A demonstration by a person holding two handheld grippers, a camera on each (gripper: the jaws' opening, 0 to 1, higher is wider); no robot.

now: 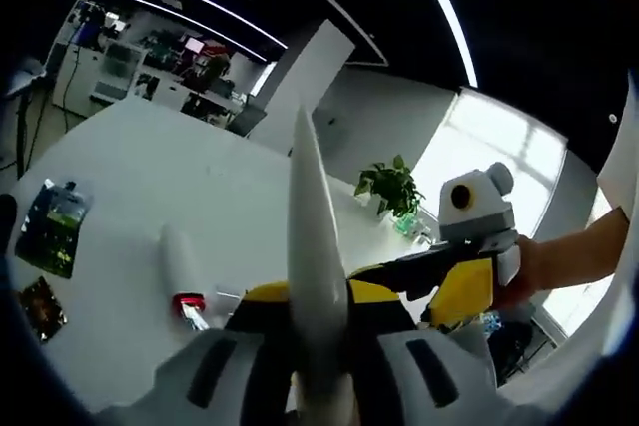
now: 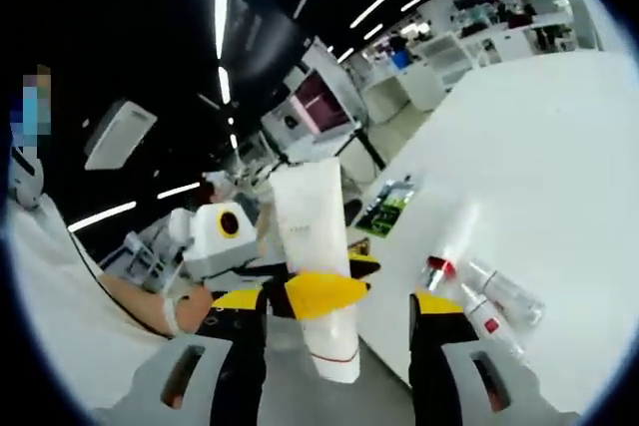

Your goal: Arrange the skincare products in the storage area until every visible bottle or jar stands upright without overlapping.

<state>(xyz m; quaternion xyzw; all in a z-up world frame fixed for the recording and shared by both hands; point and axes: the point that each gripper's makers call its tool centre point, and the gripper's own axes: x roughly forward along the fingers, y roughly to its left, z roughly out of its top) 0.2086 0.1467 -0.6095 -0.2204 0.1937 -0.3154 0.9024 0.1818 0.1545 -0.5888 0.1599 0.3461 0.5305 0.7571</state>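
Clamped between the jaws of my left gripper is a white squeeze tube, seen edge-on in the left gripper view as a thin blade that tapers to its crimped end at frame centre. In the right gripper view the same tube shows its broad, plain white face with faint print, its cap end at the bottom and its flat end up, held by the yellow-tipped left gripper coming in from the left. My right gripper stands with jaws apart, gripping nothing; the tube's cap sits between them. On the white table at lower left lies a white bottle with a red band, beside two dark sachets. That bottle lies near clear bottles at right.
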